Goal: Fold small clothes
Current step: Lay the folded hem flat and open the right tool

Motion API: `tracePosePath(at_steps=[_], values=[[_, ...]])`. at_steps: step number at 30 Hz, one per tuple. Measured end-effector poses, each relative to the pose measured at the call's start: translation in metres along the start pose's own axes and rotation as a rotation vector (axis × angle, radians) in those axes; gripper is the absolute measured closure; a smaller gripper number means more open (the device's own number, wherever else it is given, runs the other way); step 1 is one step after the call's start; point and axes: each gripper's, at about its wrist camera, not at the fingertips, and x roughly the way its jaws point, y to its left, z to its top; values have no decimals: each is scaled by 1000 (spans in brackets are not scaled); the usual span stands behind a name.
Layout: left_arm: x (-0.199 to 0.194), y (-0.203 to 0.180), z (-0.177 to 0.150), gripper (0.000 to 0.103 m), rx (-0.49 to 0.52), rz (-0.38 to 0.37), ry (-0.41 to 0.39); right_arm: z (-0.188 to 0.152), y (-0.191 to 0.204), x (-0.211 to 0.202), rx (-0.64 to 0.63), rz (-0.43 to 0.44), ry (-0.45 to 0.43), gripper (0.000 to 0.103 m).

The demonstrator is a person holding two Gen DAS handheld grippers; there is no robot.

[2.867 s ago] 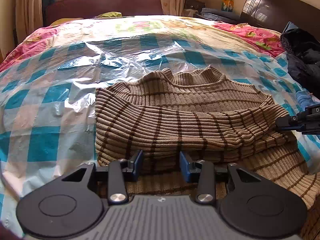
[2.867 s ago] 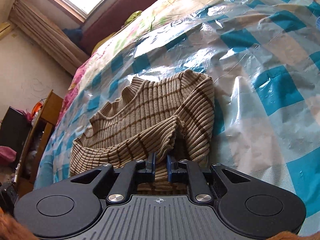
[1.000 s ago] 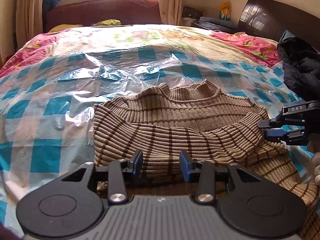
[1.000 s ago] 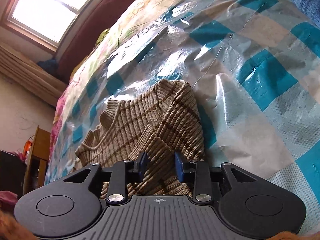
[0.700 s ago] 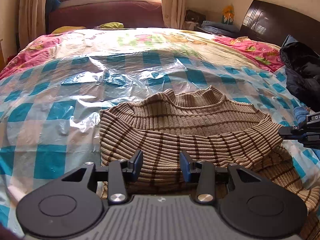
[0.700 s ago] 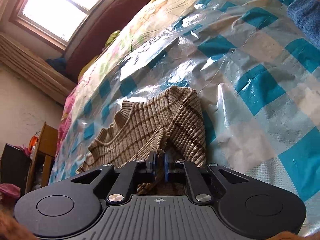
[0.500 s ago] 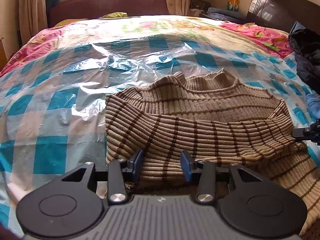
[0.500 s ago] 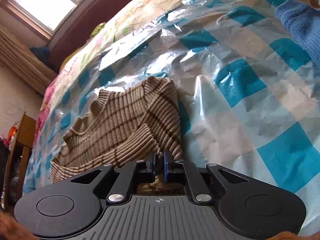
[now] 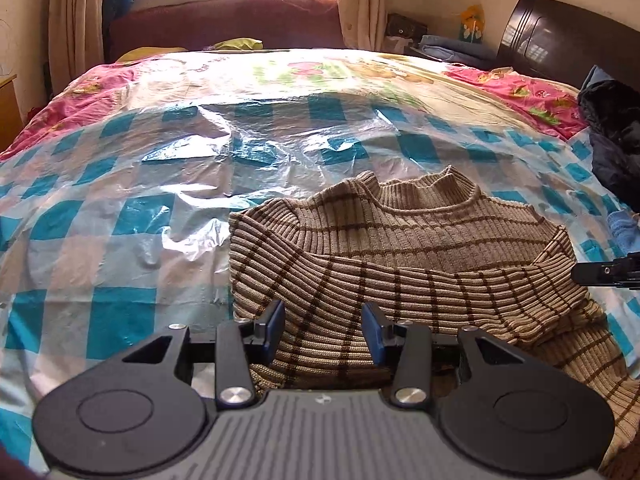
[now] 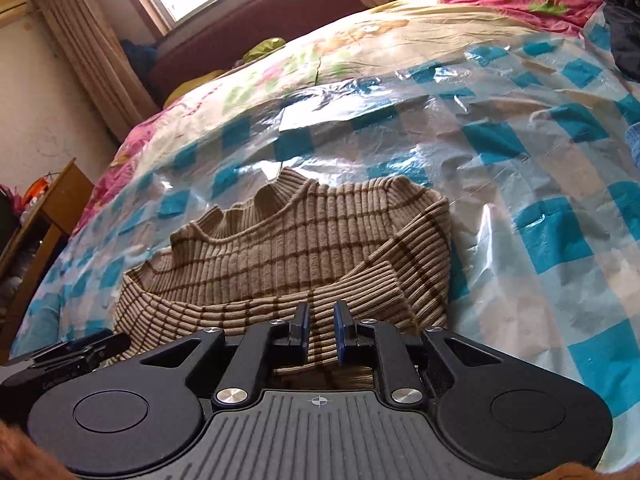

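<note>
One striped sweater [image 9: 420, 256], two hand-held grippers: left [image 9: 323, 330] half-wide, right [image 10: 320, 326] narrow, opening.

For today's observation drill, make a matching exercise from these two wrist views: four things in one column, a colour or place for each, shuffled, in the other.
Things:
1. sweater
2. plastic sheet
3. headboard
4. curtain

Descriptions:
A. dark wood, far right
B. tan with brown stripes
C. beige, beside the window
D. clear over blue-and-white checks

Pairs: 1-B, 2-D, 3-A, 4-C
</note>
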Motion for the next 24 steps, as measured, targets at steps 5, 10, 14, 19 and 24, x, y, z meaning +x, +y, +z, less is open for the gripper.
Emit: tracePosePath(at_steps=[5, 10, 14, 19, 24], values=[[10, 4, -13, 56, 17, 21, 52, -13, -7, 27, -1, -23, 79, 88], [-3, 0, -9, 56, 23, 6, 18, -7, 1, 8, -29, -27, 30, 85], [1, 0, -3, 56, 9, 4, 0, 1, 0, 8, -41, -34, 3, 85], [18, 4, -10, 55, -8, 12, 46, 3, -18, 30, 13, -59, 52, 87], [3, 6, -13, 55, -20, 5, 20, 2, -13, 17, 6, -50, 36, 84]])
